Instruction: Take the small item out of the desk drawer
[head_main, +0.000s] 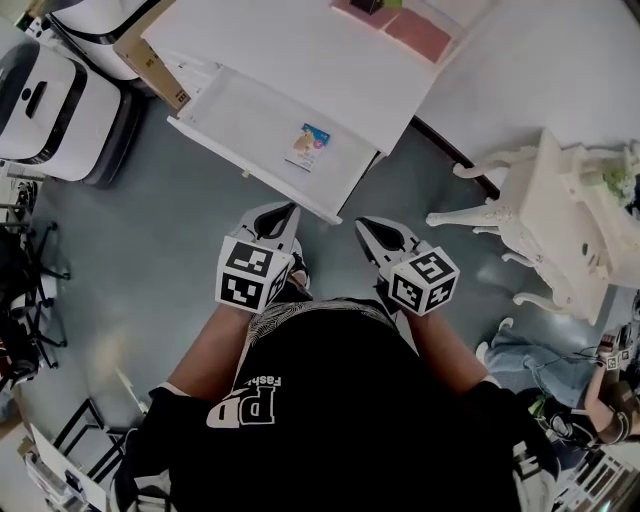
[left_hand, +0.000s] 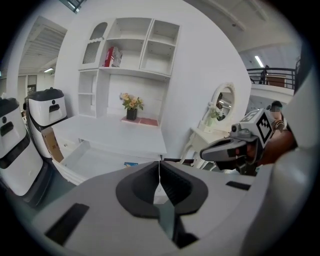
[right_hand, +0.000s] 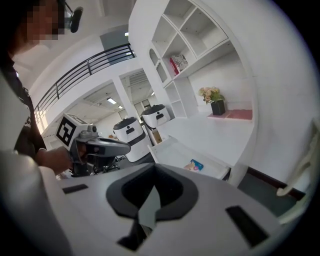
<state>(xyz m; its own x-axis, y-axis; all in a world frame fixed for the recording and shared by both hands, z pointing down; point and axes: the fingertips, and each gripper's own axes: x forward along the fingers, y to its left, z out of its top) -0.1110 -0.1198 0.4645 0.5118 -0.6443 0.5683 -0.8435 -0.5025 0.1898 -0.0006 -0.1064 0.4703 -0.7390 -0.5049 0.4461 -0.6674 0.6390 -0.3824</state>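
Note:
The white desk drawer stands pulled open, and a small colourful packet lies flat in its right part. Both grippers hang in front of my body, short of the drawer's front edge and apart from it. My left gripper is shut with nothing in it, its tip pointing at the drawer front. My right gripper is beside it, also shut and holding nothing. In the left gripper view the closed jaws cover most of the packet. In the right gripper view the packet shows in the drawer beyond the jaws.
The white desk top carries a pink mat and a flower pot, with shelves above. White wheeled machines and a cardboard box stand left. A white ornate dressing table stands right; a person sits at lower right.

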